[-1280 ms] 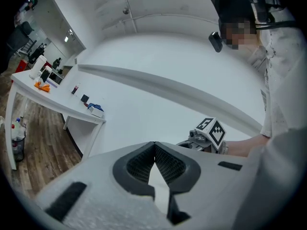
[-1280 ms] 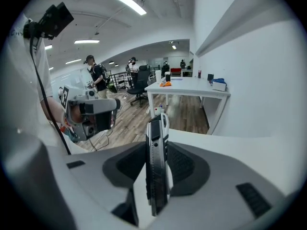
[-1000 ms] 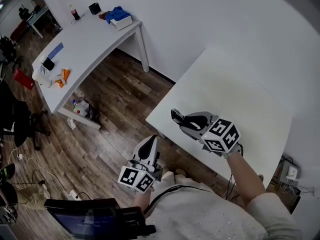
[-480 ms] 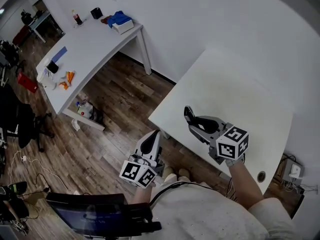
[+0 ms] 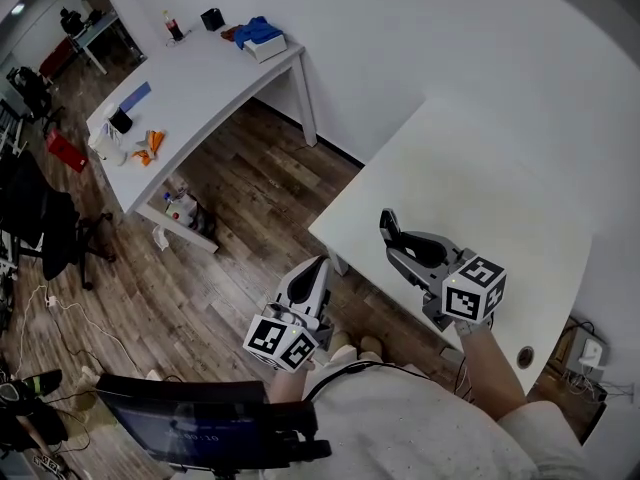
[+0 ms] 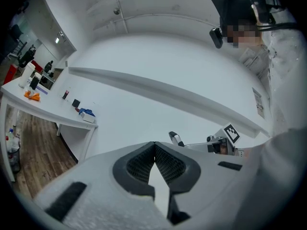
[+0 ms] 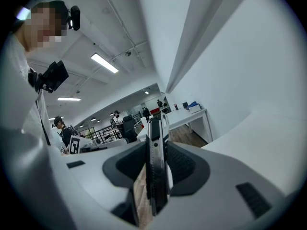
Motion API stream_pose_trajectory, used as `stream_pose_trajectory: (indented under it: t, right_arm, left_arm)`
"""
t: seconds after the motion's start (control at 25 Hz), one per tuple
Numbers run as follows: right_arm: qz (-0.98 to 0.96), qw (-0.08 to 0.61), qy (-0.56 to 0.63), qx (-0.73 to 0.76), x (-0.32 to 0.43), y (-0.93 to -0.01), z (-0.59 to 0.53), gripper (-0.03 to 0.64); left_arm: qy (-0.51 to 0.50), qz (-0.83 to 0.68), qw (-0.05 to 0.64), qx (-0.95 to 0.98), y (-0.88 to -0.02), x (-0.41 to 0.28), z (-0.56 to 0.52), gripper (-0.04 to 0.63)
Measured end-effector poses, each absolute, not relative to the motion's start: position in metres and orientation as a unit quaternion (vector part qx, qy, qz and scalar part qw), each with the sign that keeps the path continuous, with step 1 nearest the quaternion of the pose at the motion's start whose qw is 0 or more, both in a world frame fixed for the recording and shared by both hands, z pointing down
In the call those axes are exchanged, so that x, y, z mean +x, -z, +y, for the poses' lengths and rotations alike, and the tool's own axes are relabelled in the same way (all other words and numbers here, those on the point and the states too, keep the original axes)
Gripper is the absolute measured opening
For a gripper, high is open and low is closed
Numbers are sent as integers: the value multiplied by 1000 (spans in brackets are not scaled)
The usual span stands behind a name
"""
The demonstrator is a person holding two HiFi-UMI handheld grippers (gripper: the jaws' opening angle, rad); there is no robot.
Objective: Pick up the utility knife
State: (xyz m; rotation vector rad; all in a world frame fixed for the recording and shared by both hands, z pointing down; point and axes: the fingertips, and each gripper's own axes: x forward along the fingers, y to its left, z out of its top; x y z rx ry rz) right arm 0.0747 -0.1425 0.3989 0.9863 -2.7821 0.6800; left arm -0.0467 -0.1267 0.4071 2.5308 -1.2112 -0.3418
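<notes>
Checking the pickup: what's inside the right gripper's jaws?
The utility knife, clamped edge-on in the right gripper. Its lower end is covered by the jaws.

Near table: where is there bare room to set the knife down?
The near table is bare from the wall to its front edge, all round the right gripper holding the utility knife. Only a small round hole sits at its near edge. The far table is crowded at both ends: blue cloth, bottle, orange item.

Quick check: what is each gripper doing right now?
Left gripper: shut, nothing between its jaws.
Right gripper: shut on the utility knife.
</notes>
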Motion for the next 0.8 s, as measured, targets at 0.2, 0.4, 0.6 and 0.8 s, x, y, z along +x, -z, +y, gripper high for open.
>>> stream_pose_trajectory:
  t: [0.2,0.4,0.6,0.8]
  right_arm:
    - [-917,57,-221,326,75,-398,-139,140]
    - [-917,56,-220,328,74,-397,-137,139]
    - [-914,57,-223,334,76,-398,-138,139]
    - [-910,57,-232,339,76,-405,-140,140]
  left_arm:
    - [117,-424,157,884,-408,-48,-120,8]
    - [117,-427,161,882,-407,-50,-118,8]
    - [115,-425,167,882,-406,-50,-118,8]
    - [112,-426,172,881,-416,-54,-117,8]
